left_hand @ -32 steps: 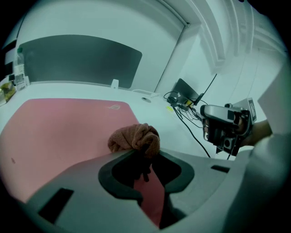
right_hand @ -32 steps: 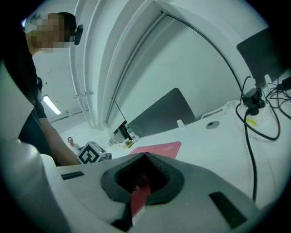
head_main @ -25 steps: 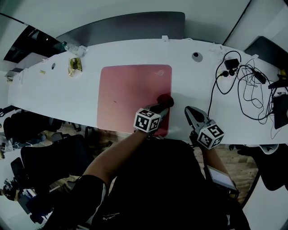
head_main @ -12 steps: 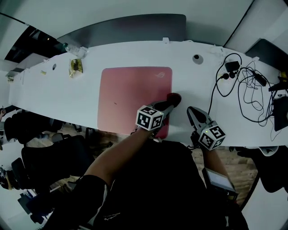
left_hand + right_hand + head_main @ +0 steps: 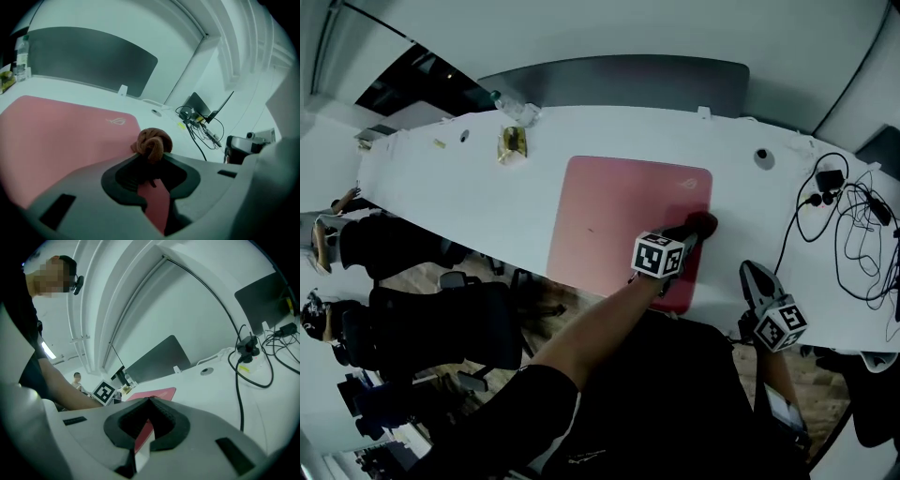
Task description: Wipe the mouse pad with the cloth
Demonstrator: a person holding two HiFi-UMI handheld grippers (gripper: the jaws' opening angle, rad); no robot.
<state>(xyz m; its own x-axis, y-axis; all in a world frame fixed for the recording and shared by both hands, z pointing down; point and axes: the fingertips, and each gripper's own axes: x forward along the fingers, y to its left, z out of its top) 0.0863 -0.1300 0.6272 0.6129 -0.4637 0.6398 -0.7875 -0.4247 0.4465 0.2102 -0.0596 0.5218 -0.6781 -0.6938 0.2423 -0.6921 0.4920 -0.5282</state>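
Mouse pad, pink rectangular fabric (image 5: pixel 619 211): flat on white table (image 5: pixel 469 197). Brown wadded cloth (image 5: pixel 152 143) sits at its right edge, pinched in left gripper (image 5: pixel 151 158). Right gripper (image 5: pixel 149 403): jaws together, empty, nearby. Advice: press evenly, sweep overlapping strokes leftward.

Office: long white desk (image 5: pixel 469 192), grey partition screen (image 5: pixel 619 80) at upper centre, swivel chairs (image 5: pixel 441 323) lower left, cables (image 5: pixel 861 230) at right
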